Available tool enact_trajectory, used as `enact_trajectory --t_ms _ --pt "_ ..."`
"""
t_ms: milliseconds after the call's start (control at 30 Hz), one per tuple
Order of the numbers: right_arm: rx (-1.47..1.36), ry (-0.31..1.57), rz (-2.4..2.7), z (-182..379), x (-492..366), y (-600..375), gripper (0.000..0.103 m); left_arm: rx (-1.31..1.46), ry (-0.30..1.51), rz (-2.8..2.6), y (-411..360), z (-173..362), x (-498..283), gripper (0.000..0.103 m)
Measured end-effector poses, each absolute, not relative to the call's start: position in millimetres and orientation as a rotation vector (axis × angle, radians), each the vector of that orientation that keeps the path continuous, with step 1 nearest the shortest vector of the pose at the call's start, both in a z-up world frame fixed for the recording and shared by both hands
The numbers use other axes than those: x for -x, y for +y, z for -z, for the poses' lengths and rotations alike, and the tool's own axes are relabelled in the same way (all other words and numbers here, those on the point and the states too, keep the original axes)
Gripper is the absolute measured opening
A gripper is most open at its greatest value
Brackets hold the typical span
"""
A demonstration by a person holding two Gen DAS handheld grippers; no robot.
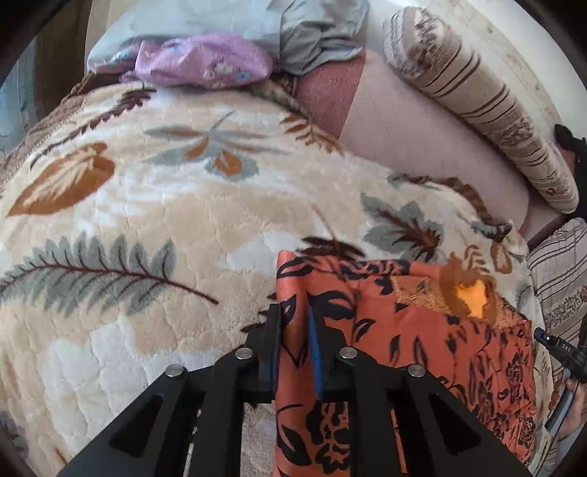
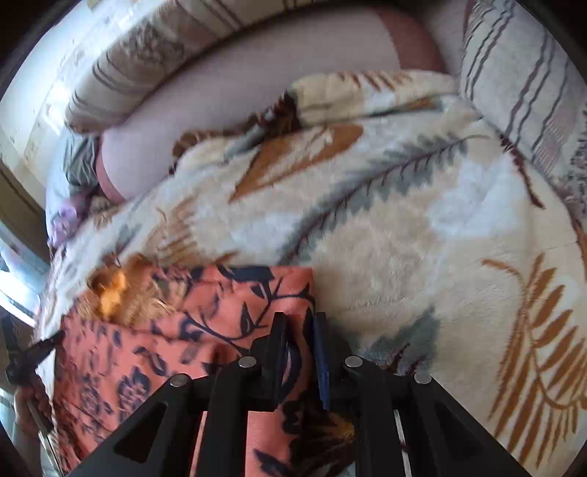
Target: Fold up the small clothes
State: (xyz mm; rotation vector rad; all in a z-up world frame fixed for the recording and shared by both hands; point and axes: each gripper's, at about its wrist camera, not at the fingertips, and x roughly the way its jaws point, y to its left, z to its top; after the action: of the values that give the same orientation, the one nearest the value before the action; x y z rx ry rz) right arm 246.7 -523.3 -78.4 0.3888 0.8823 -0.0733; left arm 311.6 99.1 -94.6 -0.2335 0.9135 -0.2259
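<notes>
An orange garment with a dark floral print (image 1: 422, 330) lies on a cream leaf-patterned blanket (image 1: 165, 190); it also shows in the right wrist view (image 2: 176, 330). A lace patch with a yellow-orange spot (image 1: 469, 290) sits near its far edge. My left gripper (image 1: 295, 319) is shut on the garment's left edge, cloth pinched between the fingers. My right gripper (image 2: 299, 326) is shut on the garment's right edge above the blanket (image 2: 422, 238). The right wrist view is blurred.
A purple floral cloth (image 1: 201, 60) and grey cloth (image 1: 315, 33) lie at the far end. A striped bolster pillow (image 1: 488, 102) and pink sheet (image 1: 414, 135) lie to the right. Another striped cushion (image 2: 521, 73) shows in the right wrist view.
</notes>
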Motion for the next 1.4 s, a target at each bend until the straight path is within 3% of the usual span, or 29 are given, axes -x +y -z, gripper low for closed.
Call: enact_trajectory --t_ms 33,67,100,133,200,233,267,300,333,367,433,467,500,533,733,833,1100,1233,1333,1400 --pt "-0.407 0.852 0.054 69.2 -241.6 -521.2 0.028 0.241 0.871 0.248 99.3 85.0 -304.9 0.039" --pt "-0.434 0.829 0.023 62.2 -237.5 -518.5 0.058 0.248 0.837 0.263 99.7 78.1 -298.7 0.073" --pt "-0.461 0.808 -0.003 58.2 -232.8 -515.8 0.101 0.252 0.815 0.263 99.1 74.9 -293.8 0.086" --pt "-0.462 0.789 -0.002 56.6 -229.7 -511.0 0.102 0.253 0.803 0.262 97.9 77.3 -289.9 0.094" --pt "-0.408 0.889 0.009 75.8 -244.6 -499.3 0.097 0.187 0.92 0.243 89.3 104.7 -297.9 0.093" --pt "-0.404 0.999 0.032 95.1 -252.5 -500.9 0.081 0.153 1.028 0.206 86.1 125.8 -306.6 0.073" --pt "-0.406 1.07 0.079 112.0 -255.7 -506.0 0.043 0.135 1.0 0.198 86.5 130.8 -303.6 0.073" --pt "-0.433 1.032 0.079 110.2 -252.2 -510.7 0.04 0.114 0.964 0.194 85.2 123.9 -298.3 0.069" --pt "-0.452 1.013 0.129 102.4 -247.2 -513.7 0.039 0.108 0.979 0.197 84.3 117.0 -294.8 0.058" --pt "-0.438 0.981 0.177 90.9 -240.3 -512.5 0.042 0.131 0.971 0.217 85.9 108.3 -289.3 0.054" --pt "-0.408 0.89 0.18 66.7 -219.7 -506.4 0.059 0.147 0.893 0.224 90.8 86.0 -269.5 0.057" --pt "-0.417 0.867 0.17 58.8 -207.4 -503.9 0.075 0.137 0.863 0.232 92.3 75.7 -258.0 0.063" --pt "-0.418 0.853 0.152 52.6 -194.8 -500.2 0.08 0.123 0.853 0.242 92.6 67.8 -245.9 0.067" --pt "-0.408 0.852 0.137 48.5 -182.7 -496.2 0.08 0.108 0.847 0.253 92.6 62.0 -233.5 0.073" --pt "-0.455 0.965 0.011 49.5 -87.4 -483.4 0.08 0.094 0.907 0.3 105.4 57.9 -146.2 0.075" --pt "-0.512 1.069 -0.075 67.0 -39.3 -480.5 0.08 0.156 0.966 0.304 117.8 68.2 -104.2 0.085" --pt "-0.739 1.141 -0.211 111.2 54.9 -476.6 0.079 0.245 1.13 0.301 130.0 104.1 -20.7 0.085" --pt "-0.716 1.171 -0.253 119.1 72.0 -458.3 0.078 0.242 1.147 0.281 133.2 117.7 3.4 0.085" --pt "-0.676 1.179 -0.244 118.8 74.5 -452.8 0.069 0.259 1.131 0.288 137.9 122.8 13.2 0.085" --pt "-0.673 1.185 -0.237 121.2 76.9 -452.8 0.055 0.27 1.123 0.274 139.8 121.3 18.2 0.085"
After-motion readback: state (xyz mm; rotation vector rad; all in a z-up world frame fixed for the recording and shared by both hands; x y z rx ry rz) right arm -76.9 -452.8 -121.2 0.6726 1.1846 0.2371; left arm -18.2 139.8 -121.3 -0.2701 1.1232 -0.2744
